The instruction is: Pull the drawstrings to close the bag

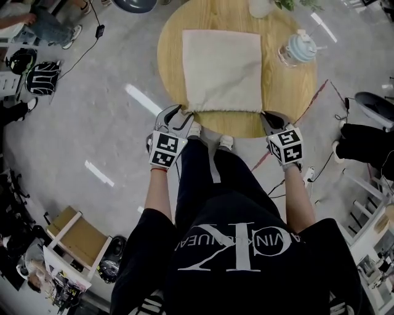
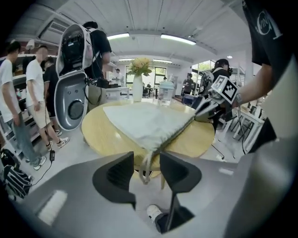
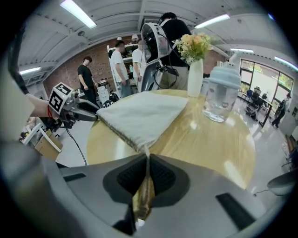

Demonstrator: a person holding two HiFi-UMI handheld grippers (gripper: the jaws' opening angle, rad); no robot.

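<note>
A flat beige drawstring bag (image 1: 223, 71) lies on the round wooden table (image 1: 169, 55), its mouth along the near edge. My left gripper (image 1: 179, 121) sits at the bag's near left corner. In the left gripper view its jaws (image 2: 146, 160) stand open, and the left drawstring (image 2: 146, 168) hangs loose between them, touching neither pad. My right gripper (image 1: 269, 120) is at the near right corner. In the right gripper view it (image 3: 147, 160) is shut on the right drawstring (image 3: 144, 197), which runs from the bag's corner (image 3: 139, 145) through the pads.
A clear jar with a pale blue lid (image 1: 298, 49) stands on the table right of the bag, and a white vase (image 1: 261, 7) with flowers behind it. Several people stand beyond the table. A cardboard box (image 1: 77, 237) and bags lie on the floor at left.
</note>
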